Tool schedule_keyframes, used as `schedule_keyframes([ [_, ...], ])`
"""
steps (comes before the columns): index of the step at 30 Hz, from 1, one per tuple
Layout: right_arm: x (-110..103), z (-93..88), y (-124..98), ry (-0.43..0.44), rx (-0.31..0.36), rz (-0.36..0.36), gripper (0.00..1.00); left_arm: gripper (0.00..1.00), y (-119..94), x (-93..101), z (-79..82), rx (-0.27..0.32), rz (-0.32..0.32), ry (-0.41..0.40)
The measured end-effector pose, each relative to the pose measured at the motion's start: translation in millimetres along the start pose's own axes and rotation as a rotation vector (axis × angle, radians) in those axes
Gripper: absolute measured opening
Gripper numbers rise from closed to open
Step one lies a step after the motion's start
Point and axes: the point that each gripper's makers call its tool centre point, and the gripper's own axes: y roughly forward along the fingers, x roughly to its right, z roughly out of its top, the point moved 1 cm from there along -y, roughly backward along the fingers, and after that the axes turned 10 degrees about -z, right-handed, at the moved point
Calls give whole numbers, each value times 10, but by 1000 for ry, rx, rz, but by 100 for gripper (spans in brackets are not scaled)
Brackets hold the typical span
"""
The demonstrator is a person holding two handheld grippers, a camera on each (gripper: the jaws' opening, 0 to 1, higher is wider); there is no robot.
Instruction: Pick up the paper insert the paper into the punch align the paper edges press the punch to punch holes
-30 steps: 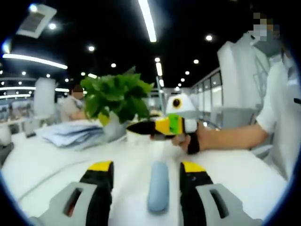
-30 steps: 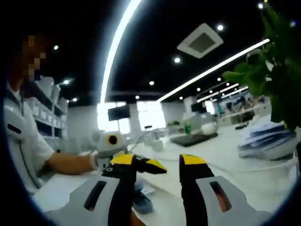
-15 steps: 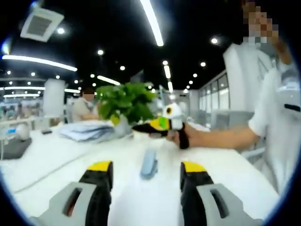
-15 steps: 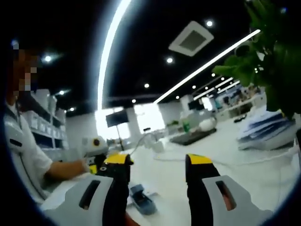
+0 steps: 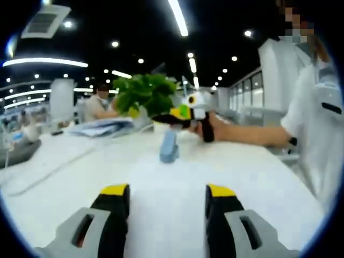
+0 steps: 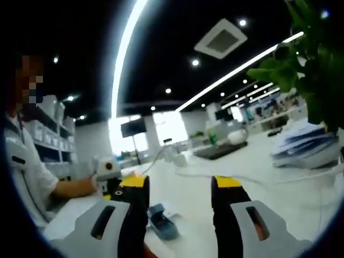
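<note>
A small blue punch (image 5: 169,146) stands on the white table (image 5: 161,177), well ahead of my left gripper (image 5: 167,192). The left gripper's jaws are open with nothing between them. Beyond the punch a person's hand (image 5: 208,128) holds my right gripper (image 5: 177,113) just above the table. In the right gripper view, the right gripper (image 6: 181,185) is open and empty. There the punch (image 6: 162,221) lies low between its jaws, close to the left one. The left gripper (image 6: 109,175) shows at the left, beyond the punch. A stack of paper (image 5: 102,127) lies further back.
A potted green plant (image 5: 145,94) stands behind the punch, next to the paper stack (image 6: 306,151). A white cable (image 6: 215,175) runs across the table. A person in white (image 5: 317,113) sits at the table's right side. Another person (image 5: 99,105) sits far behind.
My left gripper has drawn back from the punch, which now looks smaller and farther off. The right gripper stays near the punch, still open.
</note>
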Motion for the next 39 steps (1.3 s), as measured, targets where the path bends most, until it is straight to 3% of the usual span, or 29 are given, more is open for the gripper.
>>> schedule_keyframes([
  [3, -4, -66, 8, -8, -33, -6, 47, 57, 41, 12, -89, -45, -1, 17],
  [9, -99, -165, 13, -36, -74, 10, 46, 59, 26, -20, -111, -56, 7, -5],
  [11, -7, -142, -20, -39, -83, 24, 44, 59, 20, -40, -115, -57, 10, -16],
  [14, -29, -220, -119, -125, -130, 77, 40, 60, 22, -41, -117, -56, 7, -20],
  [15, 1, -240, -132, -142, -147, 66, 40, 60, 20, -43, -116, -56, 7, -21],
  [21, 20, -434, -214, -227, -265, 158, 37, 60, 27, -41, -114, -57, 4, -20],
  [28, 18, -753, -132, -263, -420, 234, 31, 60, 43, -28, -108, -55, 7, -21],
  [34, 31, -790, -63, -281, -427, 264, 31, 60, 50, -17, -107, -56, 7, -21],
  [39, -51, -794, -51, -285, -411, 313, 24, 60, 55, 13, -104, -55, 6, -20],
])
